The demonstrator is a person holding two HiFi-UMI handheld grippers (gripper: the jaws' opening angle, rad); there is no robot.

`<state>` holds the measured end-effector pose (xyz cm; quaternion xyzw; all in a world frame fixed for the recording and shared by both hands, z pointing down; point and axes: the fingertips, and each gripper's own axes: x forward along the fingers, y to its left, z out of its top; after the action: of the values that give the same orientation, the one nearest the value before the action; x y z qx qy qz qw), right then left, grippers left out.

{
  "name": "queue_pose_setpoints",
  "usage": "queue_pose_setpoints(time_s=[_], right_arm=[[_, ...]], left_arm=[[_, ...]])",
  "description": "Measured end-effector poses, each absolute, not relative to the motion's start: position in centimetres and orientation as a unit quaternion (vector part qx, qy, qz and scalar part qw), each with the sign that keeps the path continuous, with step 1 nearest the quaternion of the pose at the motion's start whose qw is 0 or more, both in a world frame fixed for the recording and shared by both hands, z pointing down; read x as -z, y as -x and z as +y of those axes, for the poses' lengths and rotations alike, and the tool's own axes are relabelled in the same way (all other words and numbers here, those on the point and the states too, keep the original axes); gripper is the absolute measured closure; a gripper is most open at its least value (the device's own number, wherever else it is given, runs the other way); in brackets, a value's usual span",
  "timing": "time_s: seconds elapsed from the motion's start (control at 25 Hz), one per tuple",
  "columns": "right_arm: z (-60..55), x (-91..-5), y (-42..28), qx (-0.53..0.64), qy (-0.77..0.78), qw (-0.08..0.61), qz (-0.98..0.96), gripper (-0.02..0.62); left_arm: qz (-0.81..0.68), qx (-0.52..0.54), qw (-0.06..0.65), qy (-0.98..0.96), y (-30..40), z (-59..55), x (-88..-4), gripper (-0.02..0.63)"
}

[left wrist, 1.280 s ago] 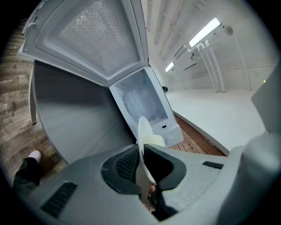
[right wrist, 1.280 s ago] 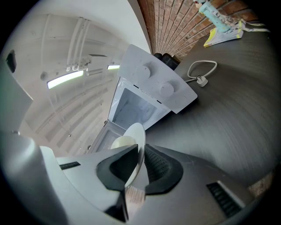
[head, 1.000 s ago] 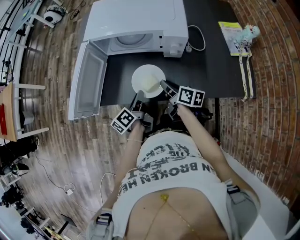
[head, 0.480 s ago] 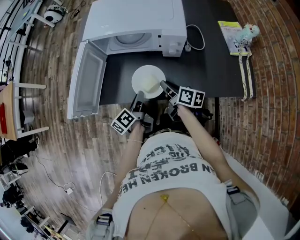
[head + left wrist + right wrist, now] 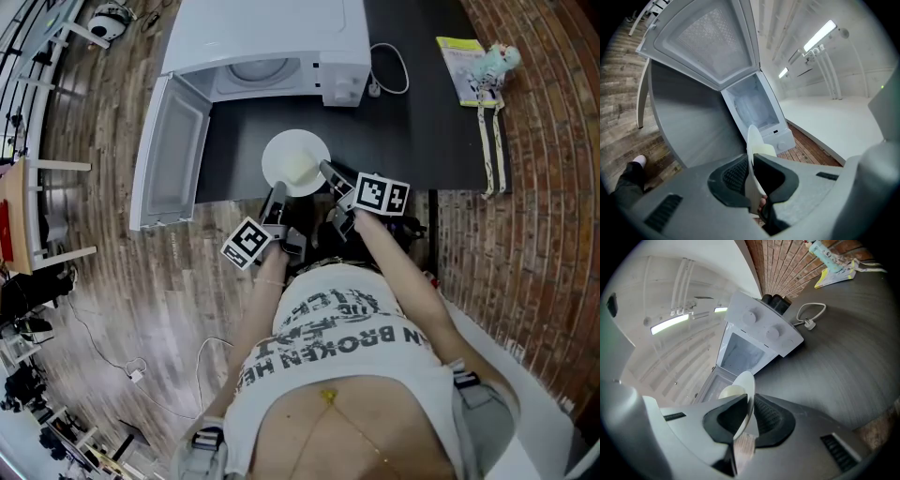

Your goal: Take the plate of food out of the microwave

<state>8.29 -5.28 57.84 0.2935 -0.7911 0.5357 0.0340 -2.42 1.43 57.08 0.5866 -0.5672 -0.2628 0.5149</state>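
In the head view a white plate [image 5: 295,162] with a pale mound of food hangs above the black table [image 5: 422,131], in front of the white microwave [image 5: 272,42]. The microwave's door [image 5: 173,155] stands open to the left. My left gripper [image 5: 275,200] is shut on the plate's near left rim, and my right gripper [image 5: 331,175] is shut on its near right rim. The left gripper view has the plate [image 5: 752,145] edge-on between the jaws of that gripper [image 5: 751,176], facing the microwave [image 5: 757,108]. The right gripper [image 5: 746,416] likewise clamps the plate [image 5: 747,390].
A white cable [image 5: 394,75] with its plug lies on the table right of the microwave. A yellow booklet and a small toy figure [image 5: 478,66] lie at the table's far right. The open door overhangs the table's left edge above the wooden floor.
Both grippers and the plate keep their place. Only the head view has shifted a little, so the microwave sits slightly higher in the frame.
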Motion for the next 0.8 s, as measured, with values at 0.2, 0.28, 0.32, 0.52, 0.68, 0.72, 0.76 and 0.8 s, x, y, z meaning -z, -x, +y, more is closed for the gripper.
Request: queue_pose_setpoints(time_s=[0.2,0.28,0.32,0.52,0.68,0.72,0.76,0.8], right_arm=[[-4.79,-57.88,-8.68,-0.535,-0.291,0.034,-0.792,0.549],[-4.68,-57.86,-8.75,-0.536,-0.290,0.034,-0.792,0.551],[-4.64,-57.83,-8.74,-0.536,-0.290,0.034,-0.792,0.551],[-4.56,-57.80,-8.69,-0.538,-0.288,0.032,-0.792,0.551],[-4.57,-57.90,-8.80,-0.539,-0.288,0.033,-0.791,0.551],[-4.61,-57.90,-8.81,-0.540,-0.288,0.033,-0.790,0.551],[-4.65,-57.91,-8.81,-0.540,-0.287,0.033,-0.790,0.551],[-4.69,-57.90,-8.80,-0.541,-0.287,0.033,-0.790,0.551]], left_arm=[[-0.569,0.264,0.513,-0.586,1.96,2.03,-57.14,0.583],[-0.570,0.264,0.512,-0.586,1.90,2.16,-57.05,0.583],[-0.570,0.264,0.511,-0.586,1.92,2.19,-57.01,0.583],[-0.571,0.264,0.513,-0.585,1.96,2.28,-57.05,0.583],[-0.571,0.264,0.513,-0.584,1.88,2.26,-57.08,0.583],[-0.571,0.264,0.513,-0.584,1.87,2.22,-57.08,0.583],[-0.571,0.264,0.513,-0.584,1.87,2.17,-57.08,0.583],[-0.571,0.264,0.514,-0.584,1.88,2.11,-57.08,0.583]])
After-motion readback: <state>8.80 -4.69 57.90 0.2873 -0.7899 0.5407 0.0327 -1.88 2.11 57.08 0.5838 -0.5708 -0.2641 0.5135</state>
